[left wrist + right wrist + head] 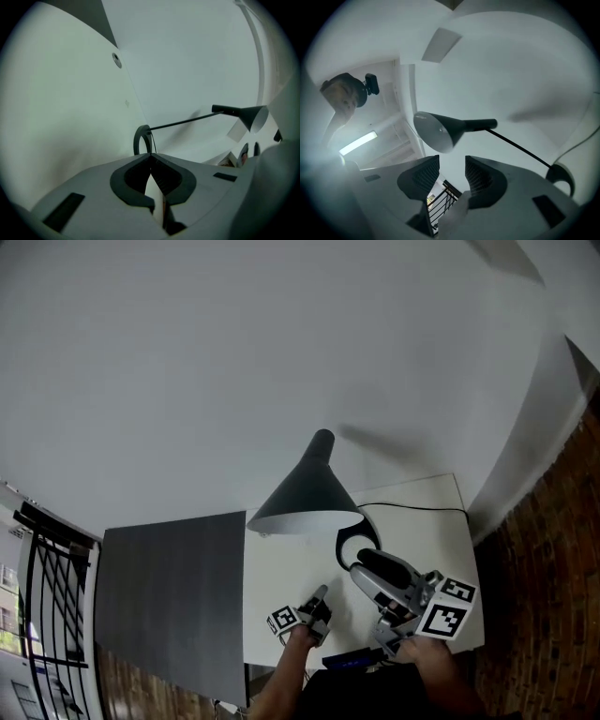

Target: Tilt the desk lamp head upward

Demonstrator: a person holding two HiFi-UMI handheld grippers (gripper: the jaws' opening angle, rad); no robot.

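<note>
The desk lamp stands on the white table (441,521). Its dark cone head (305,493) faces down above a ring-shaped base (349,545). My left gripper (321,594) lies low on the table in front of the base, shut and holding nothing. In the left gripper view the closed tips (151,156) point at the base ring (140,139), with the lamp head (248,115) far to the right. My right gripper (367,563) sits beside the base, open. In the right gripper view it (452,162) looks up at the lamp head (440,129) from below, without touching it.
A black cable (412,508) runs from the base across the table's back. A dark grey panel (173,596) adjoins the table's left side. A brick surface (553,596) lies to the right and a black railing (47,587) to the far left. A white wall rises behind.
</note>
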